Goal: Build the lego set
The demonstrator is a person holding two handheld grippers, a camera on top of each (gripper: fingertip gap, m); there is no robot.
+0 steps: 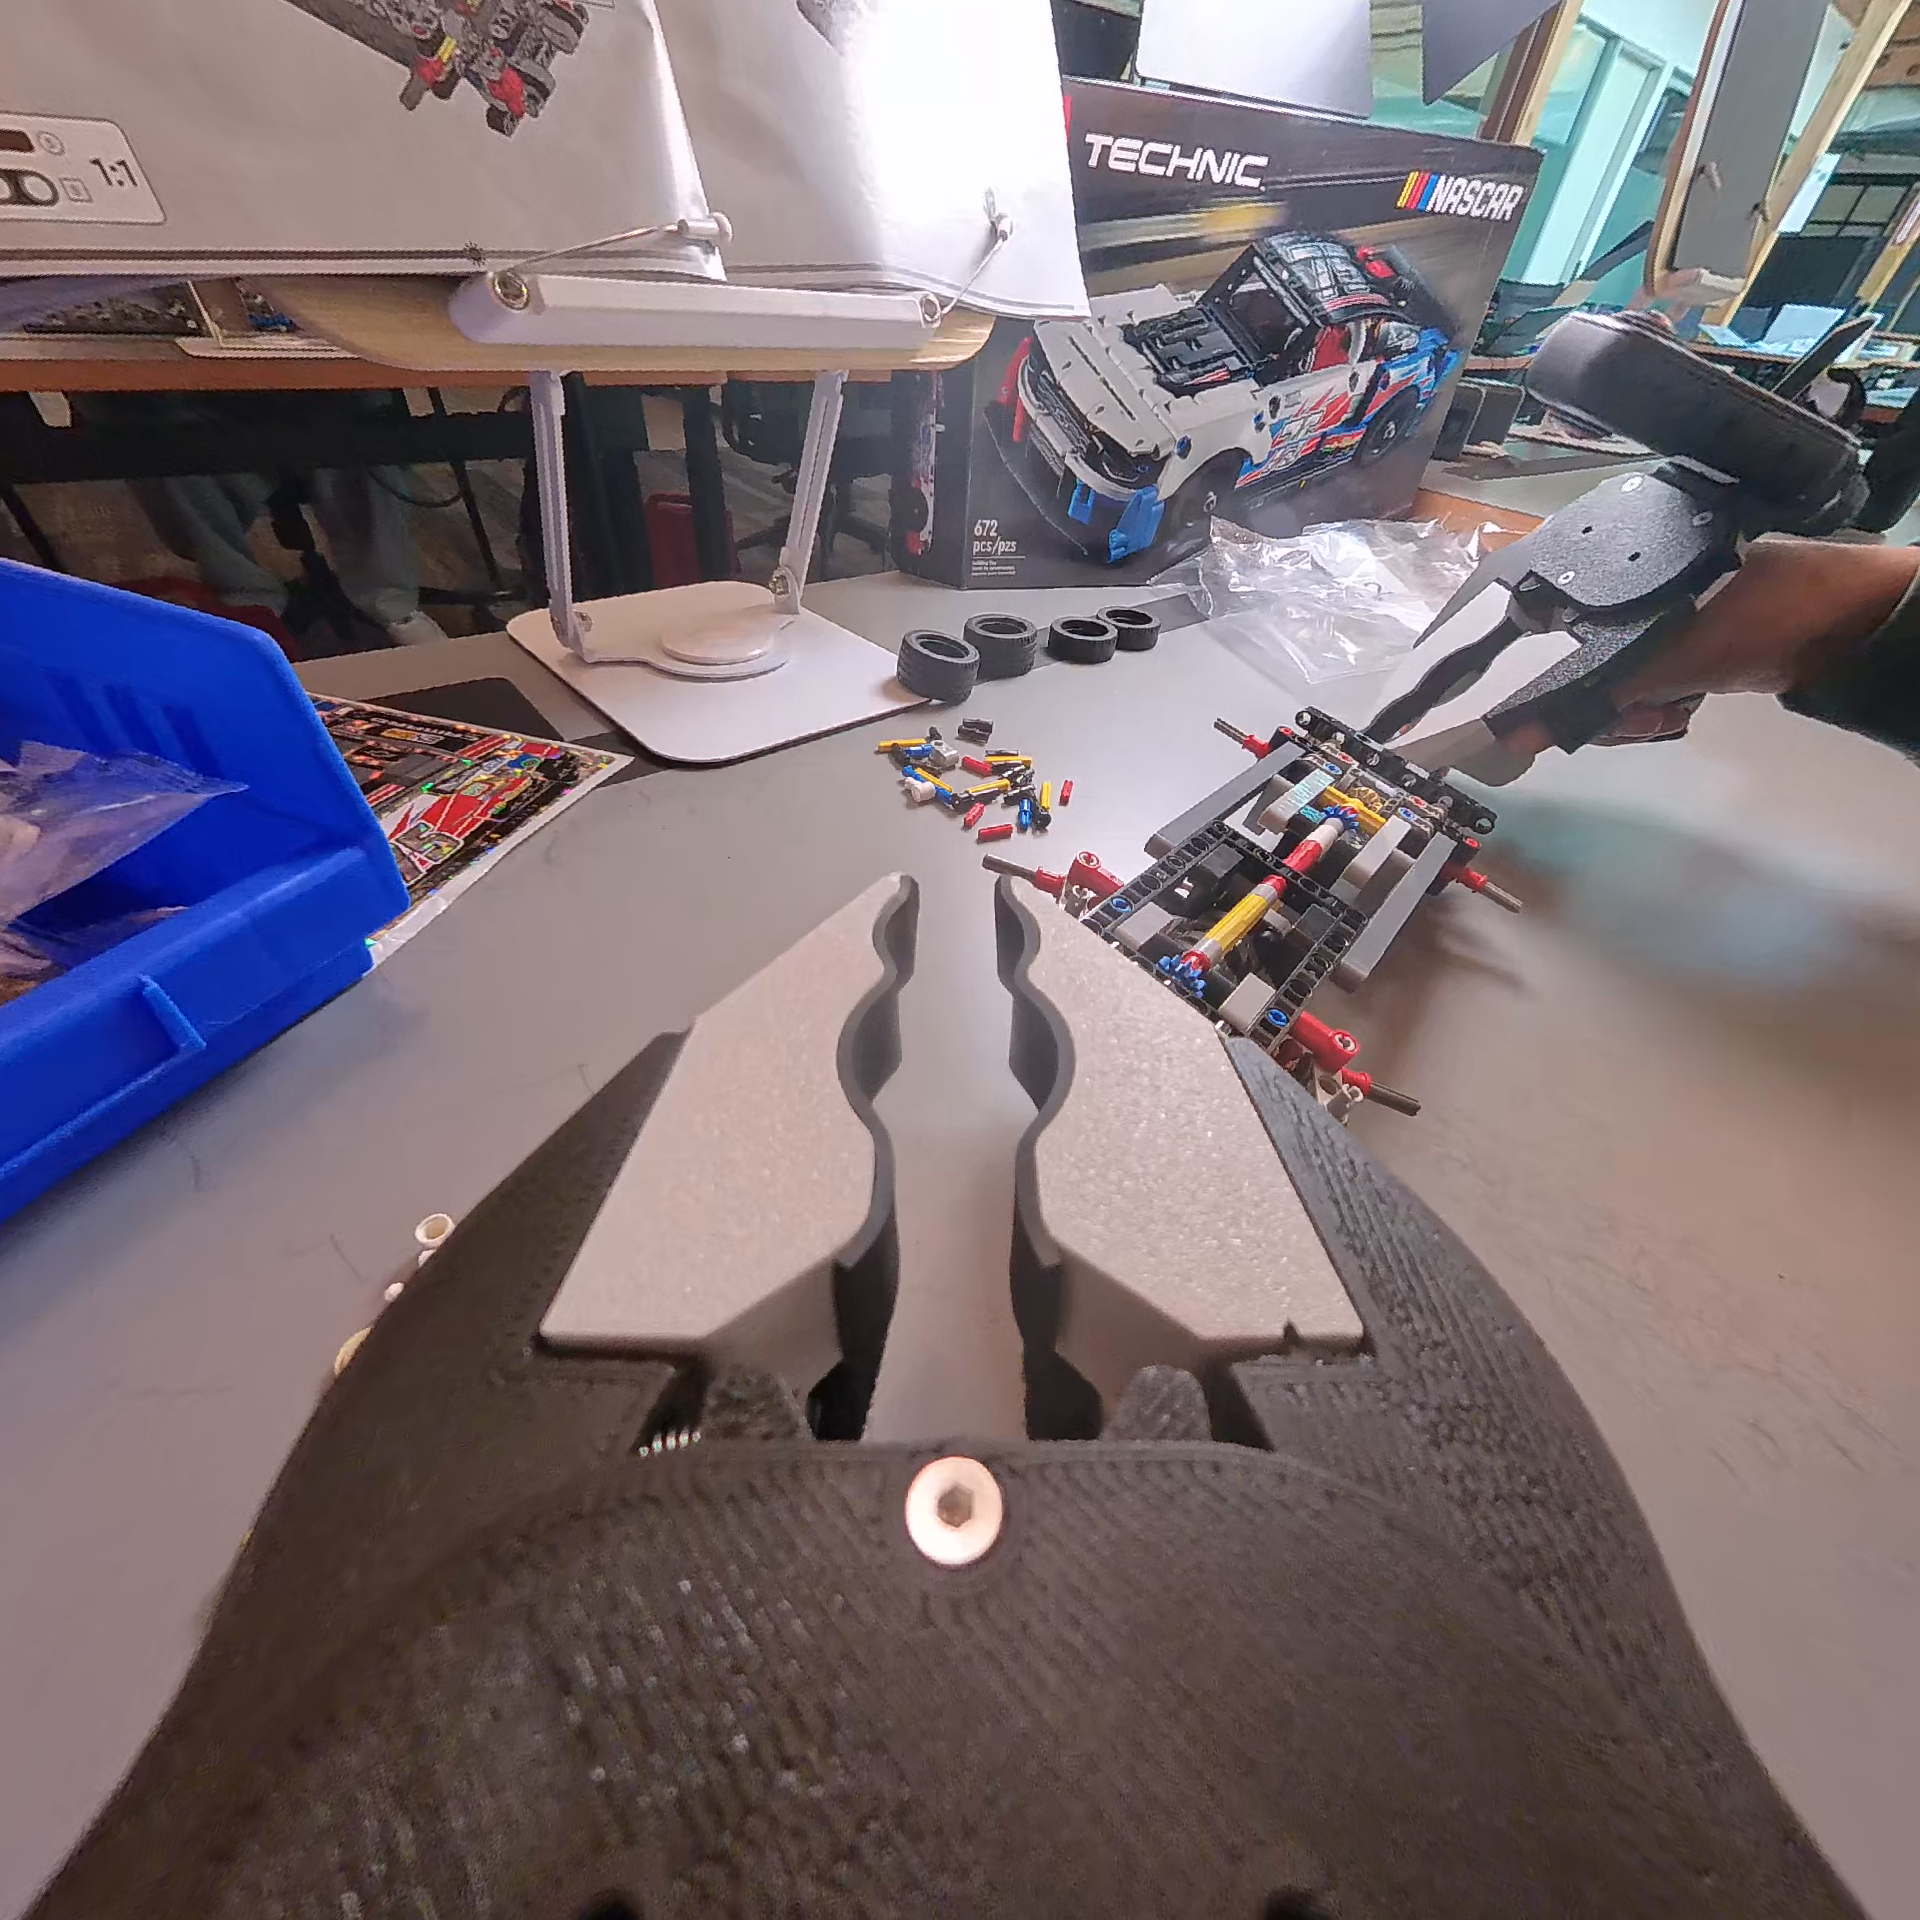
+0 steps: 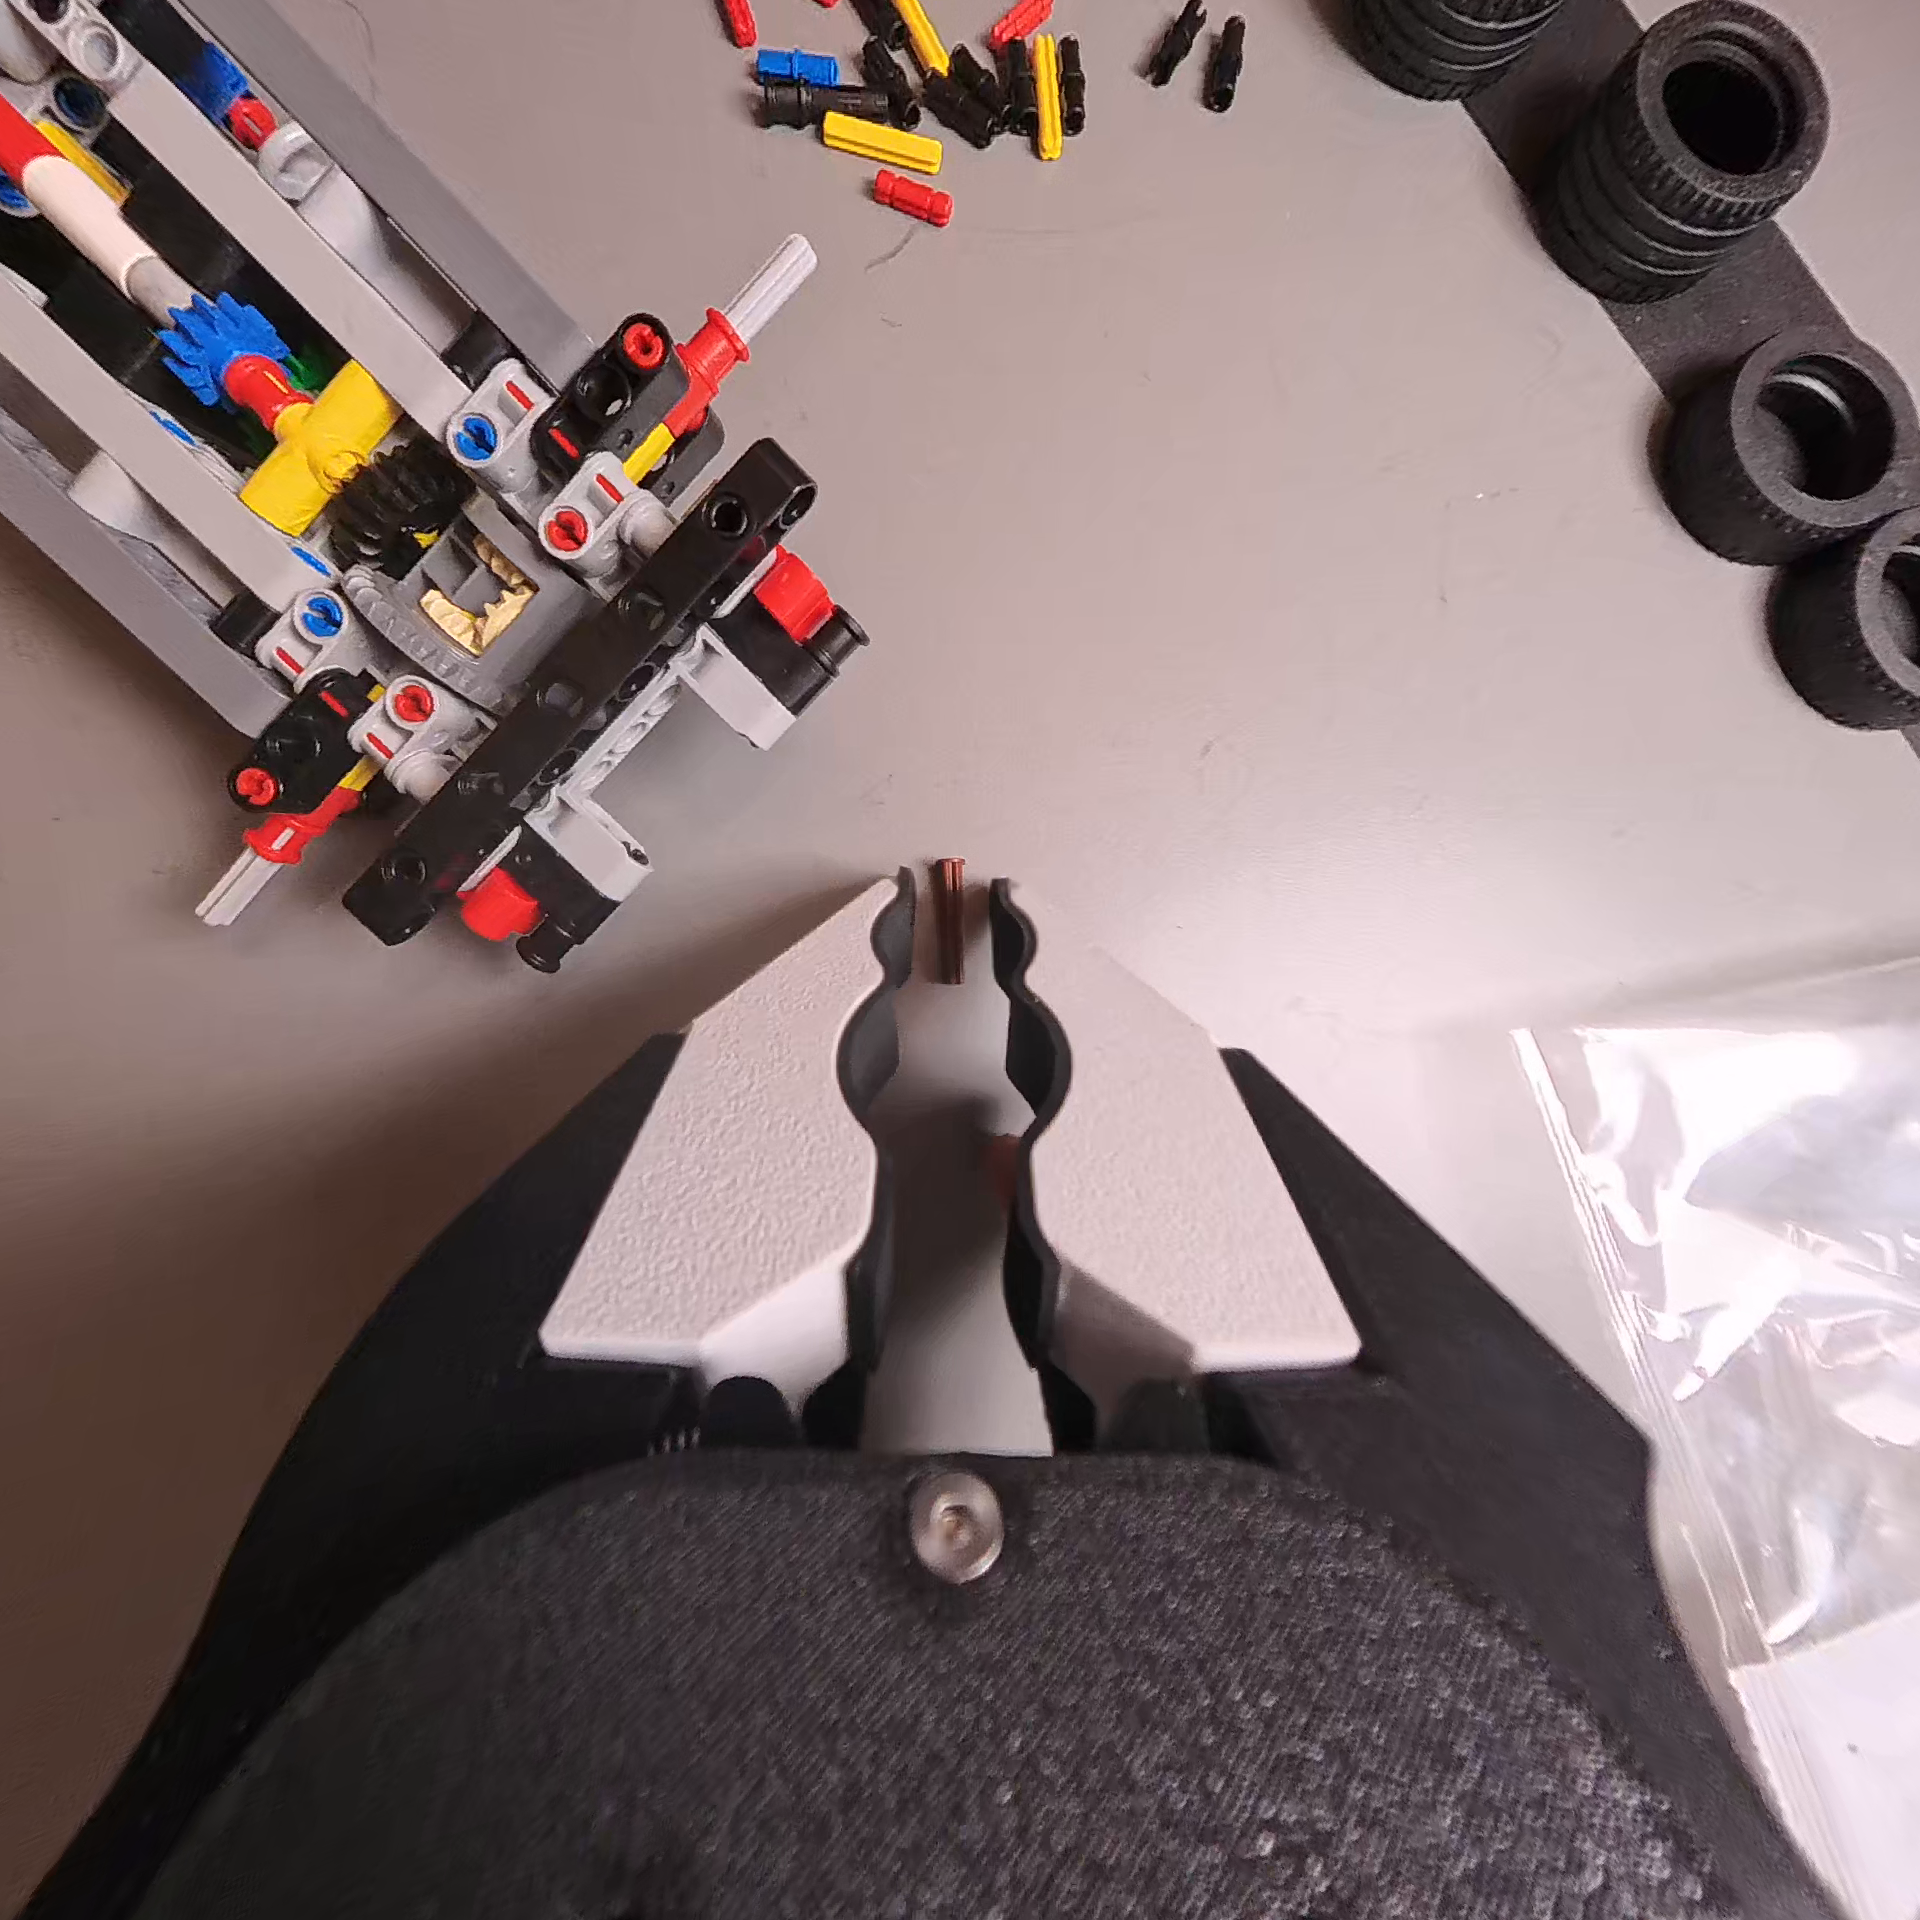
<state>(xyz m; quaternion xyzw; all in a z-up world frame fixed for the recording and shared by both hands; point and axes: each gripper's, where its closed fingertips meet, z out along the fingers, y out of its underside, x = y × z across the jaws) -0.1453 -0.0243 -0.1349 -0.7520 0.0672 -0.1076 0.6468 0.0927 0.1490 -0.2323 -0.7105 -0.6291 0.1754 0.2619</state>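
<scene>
Lying near one chassis (image 1: 1288, 894): four tyres (image 1: 1023, 642)

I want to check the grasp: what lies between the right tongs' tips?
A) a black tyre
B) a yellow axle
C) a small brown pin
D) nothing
C: a small brown pin lies between the tips of the right tongs, which are not closed on it.
</scene>
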